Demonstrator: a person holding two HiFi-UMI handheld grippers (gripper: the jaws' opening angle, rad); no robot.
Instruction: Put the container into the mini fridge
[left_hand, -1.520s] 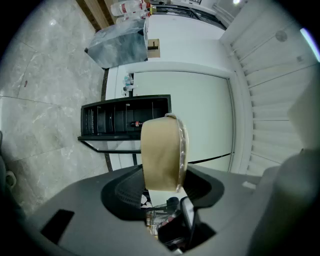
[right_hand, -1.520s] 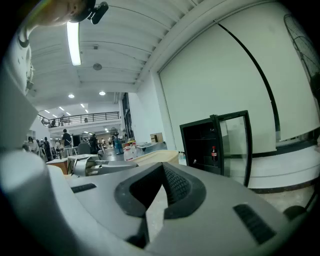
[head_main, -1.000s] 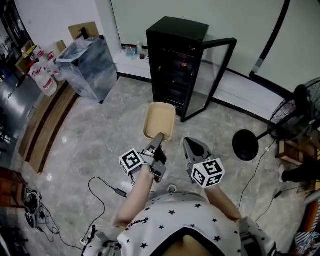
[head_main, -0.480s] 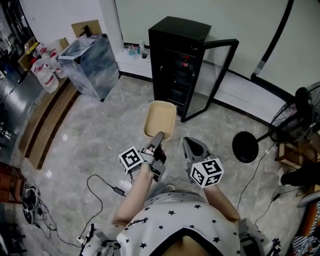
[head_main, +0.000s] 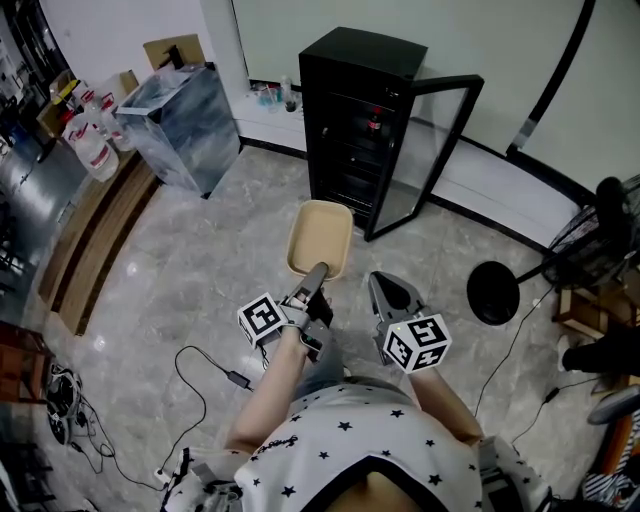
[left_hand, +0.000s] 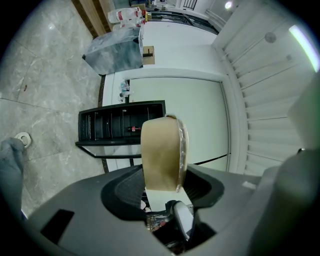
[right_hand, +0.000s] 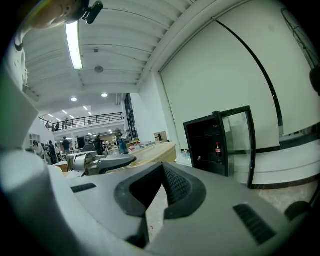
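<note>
My left gripper is clamped on the near rim of the container, just as it was a second ago, holding it out over the floor. My right gripper, just to its right, has its jaws drawn together on nothing. Almost nothing has changed. The fridge still stands farther off with its door open to the right, so I judge the carry is under way and the placing is still ahead.

Open floor up to the fridge mouth
The grey marble floor lies bare up to the black mini fridge. Its glass door is swung out on the right, with a round black fan base nearby. A wrapped blue-grey box stands well left.
</note>
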